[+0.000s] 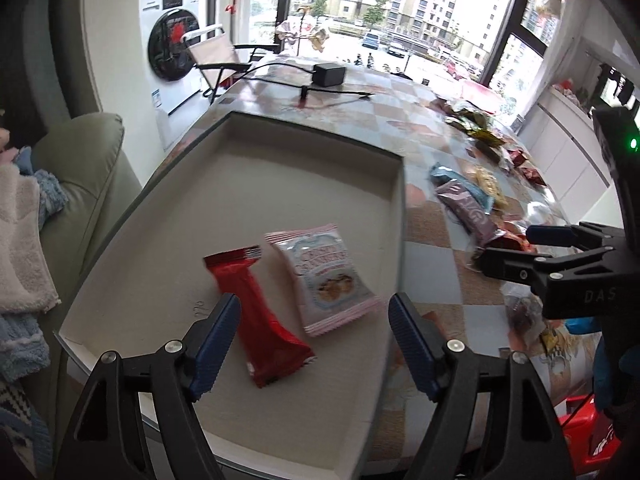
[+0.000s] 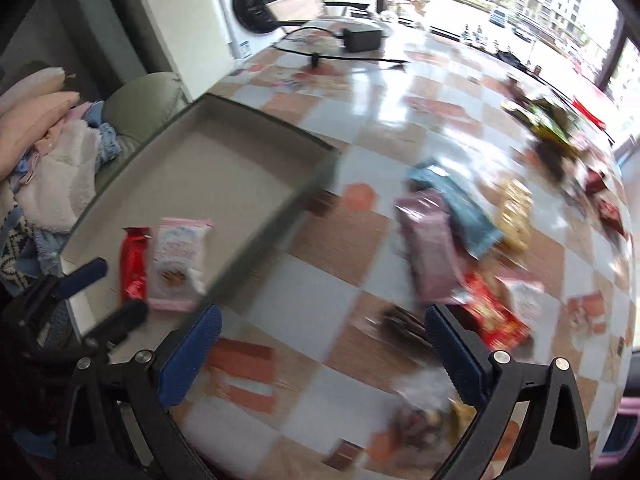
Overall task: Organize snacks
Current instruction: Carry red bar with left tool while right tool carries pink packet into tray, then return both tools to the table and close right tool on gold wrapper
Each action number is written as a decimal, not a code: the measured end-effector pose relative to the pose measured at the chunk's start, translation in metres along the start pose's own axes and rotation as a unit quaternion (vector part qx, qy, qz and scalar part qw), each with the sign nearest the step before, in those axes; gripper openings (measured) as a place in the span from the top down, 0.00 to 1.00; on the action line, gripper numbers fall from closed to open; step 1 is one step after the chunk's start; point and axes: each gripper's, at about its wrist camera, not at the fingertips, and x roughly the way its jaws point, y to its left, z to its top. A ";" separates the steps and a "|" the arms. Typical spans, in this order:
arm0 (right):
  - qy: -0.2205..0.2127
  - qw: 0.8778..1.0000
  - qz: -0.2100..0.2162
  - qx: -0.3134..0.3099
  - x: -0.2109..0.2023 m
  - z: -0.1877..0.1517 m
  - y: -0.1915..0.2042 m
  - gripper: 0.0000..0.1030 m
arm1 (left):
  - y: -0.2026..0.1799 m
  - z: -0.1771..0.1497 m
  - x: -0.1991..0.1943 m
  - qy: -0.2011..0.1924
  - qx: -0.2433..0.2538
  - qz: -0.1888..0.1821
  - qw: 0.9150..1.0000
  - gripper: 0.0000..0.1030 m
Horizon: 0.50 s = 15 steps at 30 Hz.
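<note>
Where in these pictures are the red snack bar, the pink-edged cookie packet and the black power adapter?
red snack bar (image 1: pixel 260 316): left wrist view, middle of the wrapper.
pink-edged cookie packet (image 1: pixel 324 276): left wrist view, centre of the printed front.
black power adapter (image 1: pixel 329 74): left wrist view, front face of the block.

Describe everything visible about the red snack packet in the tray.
The red snack packet is a long, glossy foil-like wrapper with crimped, serrated end seals, still sealed. It lies flat on the floor of the shallow grey cardboard tray, angled diagonally, beside the pink-and-white cookie packet. Nothing grips it.
</note>
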 end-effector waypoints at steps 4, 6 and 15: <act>0.000 0.999 -0.027 0.046 -0.009 -0.026 -0.047 0.01 | -0.030 0.003 -0.005 -0.002 0.038 -0.016 0.999 0.22; 0.010 0.996 -0.042 0.075 -0.009 -0.040 -0.071 0.01 | -0.051 0.002 -0.003 0.001 0.064 -0.024 0.998 0.21; 0.024 0.993 -0.043 0.110 -0.007 -0.084 -0.107 0.01 | -0.102 -0.003 0.024 0.049 0.084 -0.019 0.995 0.21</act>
